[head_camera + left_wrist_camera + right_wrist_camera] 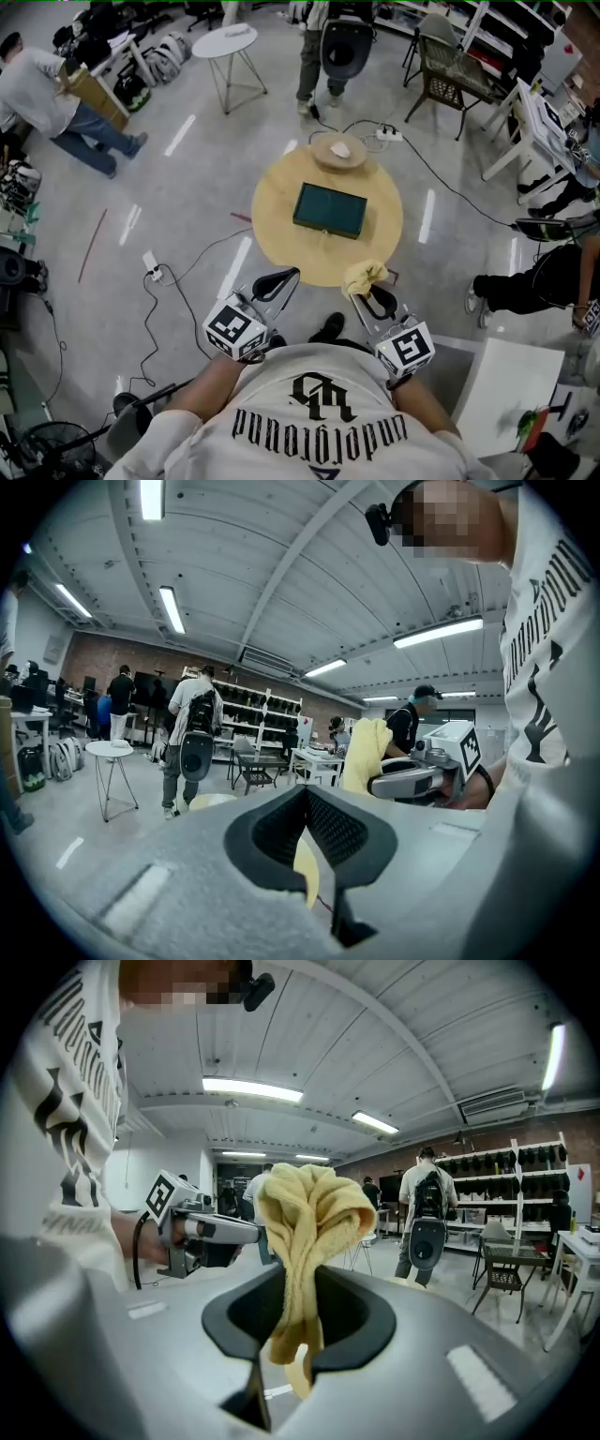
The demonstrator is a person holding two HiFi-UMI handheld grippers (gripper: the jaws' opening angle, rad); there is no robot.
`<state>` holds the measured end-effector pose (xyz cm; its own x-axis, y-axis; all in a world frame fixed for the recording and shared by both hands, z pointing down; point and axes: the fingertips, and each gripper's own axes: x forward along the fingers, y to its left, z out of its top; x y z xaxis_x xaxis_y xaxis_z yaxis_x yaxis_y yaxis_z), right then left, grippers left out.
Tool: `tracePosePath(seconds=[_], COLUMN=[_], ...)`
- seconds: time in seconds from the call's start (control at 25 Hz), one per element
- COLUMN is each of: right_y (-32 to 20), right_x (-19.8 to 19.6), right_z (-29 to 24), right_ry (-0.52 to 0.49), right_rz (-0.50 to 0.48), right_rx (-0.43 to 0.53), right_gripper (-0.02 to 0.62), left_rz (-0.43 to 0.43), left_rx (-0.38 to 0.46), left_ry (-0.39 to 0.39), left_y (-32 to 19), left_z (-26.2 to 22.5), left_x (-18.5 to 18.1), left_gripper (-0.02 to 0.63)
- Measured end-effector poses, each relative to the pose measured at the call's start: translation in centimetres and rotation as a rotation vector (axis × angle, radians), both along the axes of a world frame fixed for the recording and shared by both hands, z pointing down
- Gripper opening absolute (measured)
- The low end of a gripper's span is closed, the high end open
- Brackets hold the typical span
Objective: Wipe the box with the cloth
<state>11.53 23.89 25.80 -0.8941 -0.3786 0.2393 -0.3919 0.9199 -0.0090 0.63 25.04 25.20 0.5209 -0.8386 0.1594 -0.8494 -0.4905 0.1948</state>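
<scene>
Head view — box (329, 210) inside table rim (257, 214)

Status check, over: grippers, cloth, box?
Left gripper shut, empty. Right gripper shut on yellow cloth, by the near edge of the table. Green box flat mid-table, cloth not on it yet. Bowl at the far rim, beyond the box.

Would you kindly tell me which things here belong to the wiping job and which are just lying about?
For the job: cloth, held in the right gripper; box on the round table.
Lying about: dish at the table's far edge; floor power strip; white side table.
</scene>
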Motion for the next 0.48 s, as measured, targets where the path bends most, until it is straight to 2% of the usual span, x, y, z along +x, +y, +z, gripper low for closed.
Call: tracePosePath(seconds=[0.24,0.48], right_y=[-5.4,-8.2], right_x=[5.1,8.6], right_z=[0.5,2.5], right_ry=[0.006,0.023], right_rz=[0.015,0.042], right_rx=[-0.006,-0.047], right_gripper=[0.084,0.086], left_rz=[0.007,0.008], left_rx=[-0.006,-0.036], left_ry=[-0.002,-0.007], left_y=[-5.8,-8.8], left_z=[0.6,2.4], left_x=[4.4,6.7], left_gripper=[0.006,0.006])
